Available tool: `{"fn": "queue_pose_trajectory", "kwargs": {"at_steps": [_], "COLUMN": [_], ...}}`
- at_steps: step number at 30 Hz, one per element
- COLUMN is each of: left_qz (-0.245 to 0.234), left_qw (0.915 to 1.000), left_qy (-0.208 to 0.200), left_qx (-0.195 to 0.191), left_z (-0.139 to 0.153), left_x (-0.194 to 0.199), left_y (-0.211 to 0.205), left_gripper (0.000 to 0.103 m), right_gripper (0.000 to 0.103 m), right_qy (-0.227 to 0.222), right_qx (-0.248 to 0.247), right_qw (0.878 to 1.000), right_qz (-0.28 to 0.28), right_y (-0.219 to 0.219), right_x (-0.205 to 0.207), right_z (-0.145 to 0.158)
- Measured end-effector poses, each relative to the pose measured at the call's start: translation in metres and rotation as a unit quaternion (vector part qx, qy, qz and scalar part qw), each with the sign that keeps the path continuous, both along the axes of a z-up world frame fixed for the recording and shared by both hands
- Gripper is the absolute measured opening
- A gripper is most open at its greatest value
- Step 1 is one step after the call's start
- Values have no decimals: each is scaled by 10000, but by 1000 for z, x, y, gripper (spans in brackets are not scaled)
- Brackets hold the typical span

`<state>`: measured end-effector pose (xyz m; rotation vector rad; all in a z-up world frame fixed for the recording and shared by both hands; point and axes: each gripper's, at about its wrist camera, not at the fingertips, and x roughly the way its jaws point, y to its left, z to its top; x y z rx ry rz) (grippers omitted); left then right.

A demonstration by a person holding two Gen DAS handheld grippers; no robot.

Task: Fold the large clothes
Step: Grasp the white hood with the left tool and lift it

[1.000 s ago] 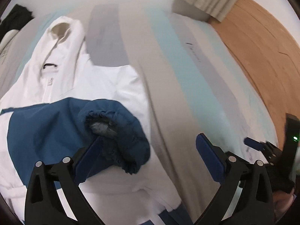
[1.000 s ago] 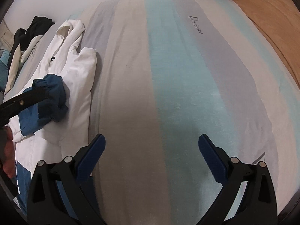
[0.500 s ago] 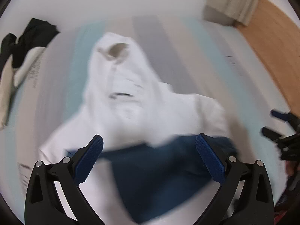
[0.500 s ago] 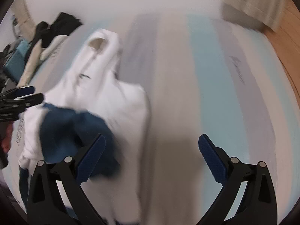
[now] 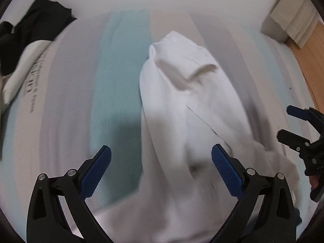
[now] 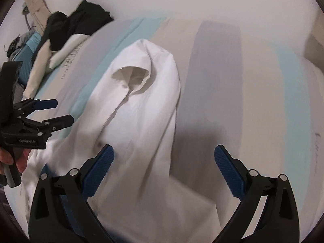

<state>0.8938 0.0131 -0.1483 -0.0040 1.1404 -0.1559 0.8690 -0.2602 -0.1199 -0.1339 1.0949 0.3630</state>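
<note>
both grippers — left gripper [image 5: 161, 170], right gripper [image 6: 164, 170] — gape empty; pinch the white jacket [image 6: 141, 111] hood evenly, fold flat.

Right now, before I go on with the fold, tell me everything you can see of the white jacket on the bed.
The white jacket lies lengthwise on the striped bed cover, hood at the far end with its cream-lined opening facing up. The fabric looks smooth and thin, creased and softly bunched rather than flat. The near part spreads wider below both cameras. Both views are blurred. The left gripper and right gripper hang open above it, holding nothing. The pile of dark clothes lies apart.
</note>
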Motion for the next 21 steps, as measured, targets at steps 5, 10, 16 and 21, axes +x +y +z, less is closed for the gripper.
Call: {"fn": "queue_pose_trajectory", "kwargs": {"at_steps": [5,10,16,21], "left_qz": [156,73,152,409], "left_qw": [9995,9999,9996,9975], "left_qy": [163,114,-19,84], "left_qx": [-234,-102,-240,-567], "left_z": [-25,-43,-53,-66], "left_x": [44,69,83,97], "left_y": [9,10,18,29], "left_gripper": [97,97,97,91], "right_gripper": [96,96,84,62], "right_qy": [61,19,6,183], "right_qx": [-197,-190,-182,37], "right_qw": [9997,9998,9998,9998], "right_qz": [122,94,35,-120], "right_y": [20,30,32,36], "right_x": [50,74,88,98], "right_z": [-32,-49,-61,-70]}}
